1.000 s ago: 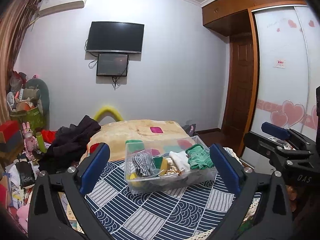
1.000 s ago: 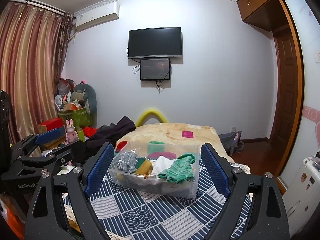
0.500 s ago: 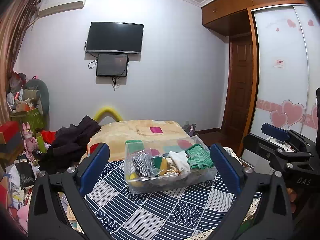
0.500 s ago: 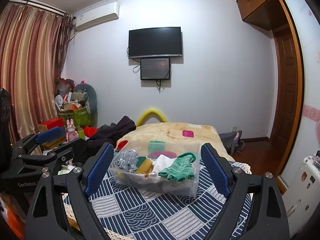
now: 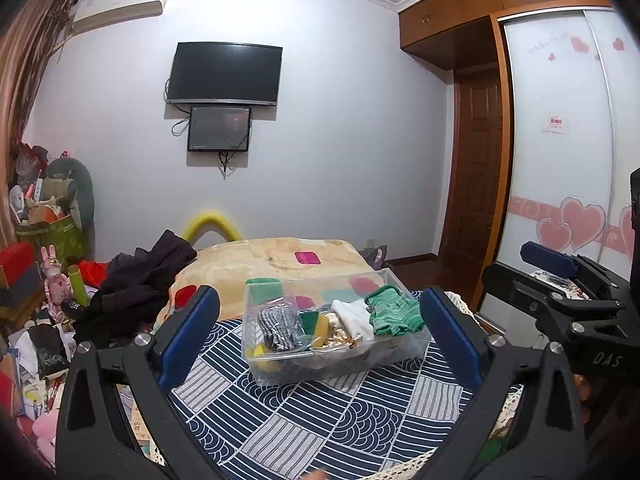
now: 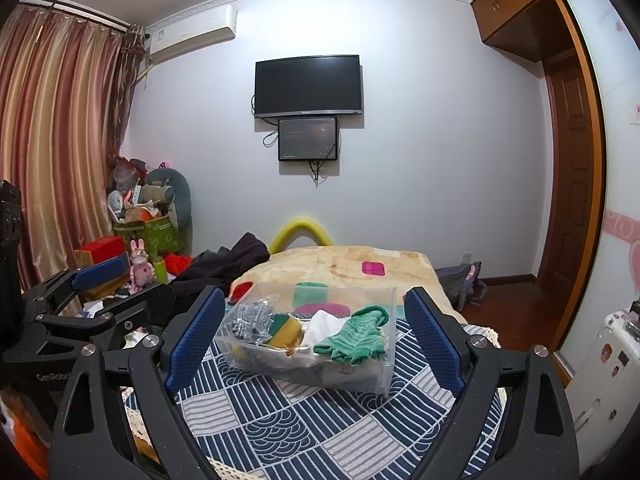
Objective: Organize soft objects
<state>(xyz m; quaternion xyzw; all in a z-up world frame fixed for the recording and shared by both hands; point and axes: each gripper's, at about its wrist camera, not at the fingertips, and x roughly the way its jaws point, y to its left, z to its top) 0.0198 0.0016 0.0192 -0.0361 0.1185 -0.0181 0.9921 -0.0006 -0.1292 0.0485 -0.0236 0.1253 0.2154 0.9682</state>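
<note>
While both tools are held level and spread wide with nothing between their blue pads, no grasp is in hand. The left tool [image 5: 320,330] and the right tool [image 6: 314,334] are each aimed at the same clear plastic box [image 5: 332,332], which is framed squarely between the pads and lies ahead of the tips, apart from them.

Directly under and ahead of the tools, a table covered by a navy and white patterned cloth [image 6: 304,412] is seen, and the box stands on it. Inside the box the soft things are already gathered: a grey knitted piece [image 5: 278,328] toward the left pad, a green and yellow sponge [image 6: 285,329] beside it, a white cloth [image 5: 354,316], and a green glove [image 6: 354,338] toward the right pad, draped partly over the rim.

Two readings are fitted by this: things in the box waiting to be taken out and sorted, or things put away and the job near its close. Which holds cannot be settled. No soft thing is seen loose on the cloth.

Beyond the box, a bed with a tan blanket [image 6: 340,264] and a heap of dark clothes [image 5: 140,288] toward the left are seen. Farther off, a wall-mounted television [image 6: 308,85] hangs on a pale wall, with striped curtains [image 6: 60,140] at far left and a wooden door [image 5: 476,168] at right.
</note>
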